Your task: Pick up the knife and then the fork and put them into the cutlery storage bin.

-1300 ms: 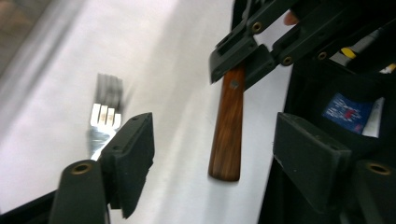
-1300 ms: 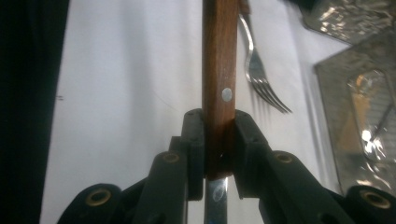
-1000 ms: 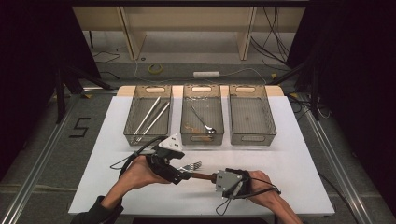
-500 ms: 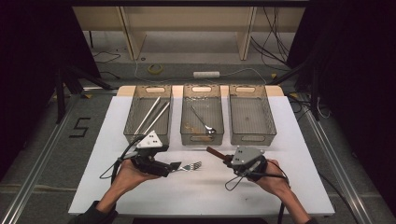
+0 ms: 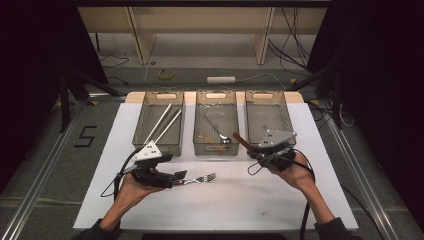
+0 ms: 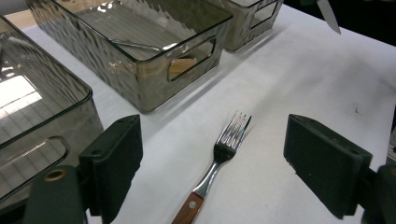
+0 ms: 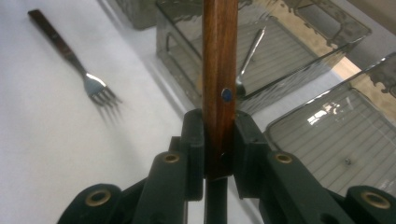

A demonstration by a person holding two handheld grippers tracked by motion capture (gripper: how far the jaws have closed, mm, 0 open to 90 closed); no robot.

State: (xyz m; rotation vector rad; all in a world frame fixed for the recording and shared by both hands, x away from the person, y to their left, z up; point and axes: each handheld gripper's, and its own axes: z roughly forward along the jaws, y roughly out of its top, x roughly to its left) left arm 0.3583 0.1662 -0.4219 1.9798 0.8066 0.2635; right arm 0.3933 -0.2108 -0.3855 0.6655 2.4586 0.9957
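Cutlery sorting: right gripper (image 7: 218, 140) pinches a wooden handle (image 7: 218, 70) for binning; left gripper (image 6: 212, 163), jaws spread, frames the fork (image 6: 219, 163) at twelve o'clock.

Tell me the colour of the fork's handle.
Reddish-brown wood with a metal rivet on the fork, clearest in the left gripper view.

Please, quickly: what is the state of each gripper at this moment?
Left gripper: open, holding nothing; the fork lies on the table between its jaws, untouched.
Right gripper: closed on a wooden handle.
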